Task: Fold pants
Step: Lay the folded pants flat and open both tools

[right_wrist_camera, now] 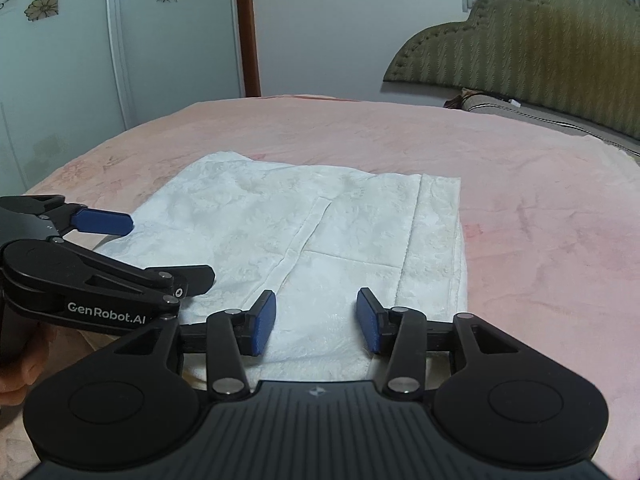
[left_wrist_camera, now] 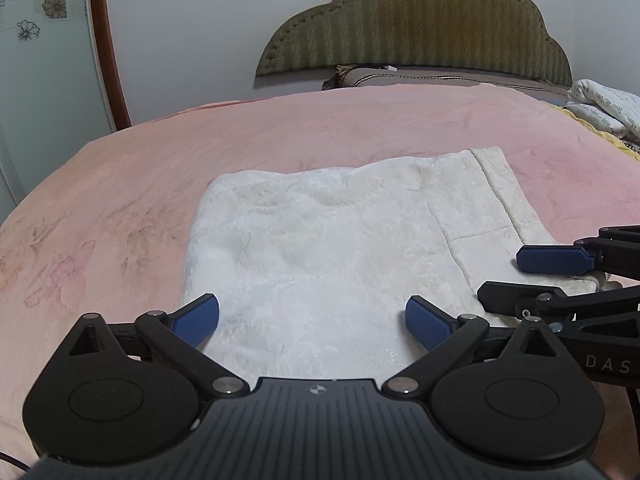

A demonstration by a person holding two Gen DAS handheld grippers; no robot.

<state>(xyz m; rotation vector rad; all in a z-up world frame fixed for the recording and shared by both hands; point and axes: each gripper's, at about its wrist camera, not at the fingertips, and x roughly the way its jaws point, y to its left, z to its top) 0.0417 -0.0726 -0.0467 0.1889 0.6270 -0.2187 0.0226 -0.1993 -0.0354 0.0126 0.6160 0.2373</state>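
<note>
The white pants (left_wrist_camera: 332, 240) are seen lying flat on the pink bed cover (left_wrist_camera: 120, 184), already doubled into a compact rectangle, directly ahead of both tools. The left tool (left_wrist_camera: 312, 320) is held wide open at the near edge of the cloth, with nothing gripped; its blue pads are poised over the left part of that edge. The right tool (right_wrist_camera: 316, 318) is likewise open, more narrowly, and empty, set at the near edge further right, close to the band-like hem (right_wrist_camera: 436, 236) that runs away from it. The two tools are placed side by side, nearly touching. The bundle's long axis cannot be told for certain through the fisheye; it appears to stretch slightly more from side to side than away from the tools. Both tools are judged equally near, so a further fold would probably be started from this near edge, carried toward the headboard (left_wrist_camera: 416, 24).
</note>
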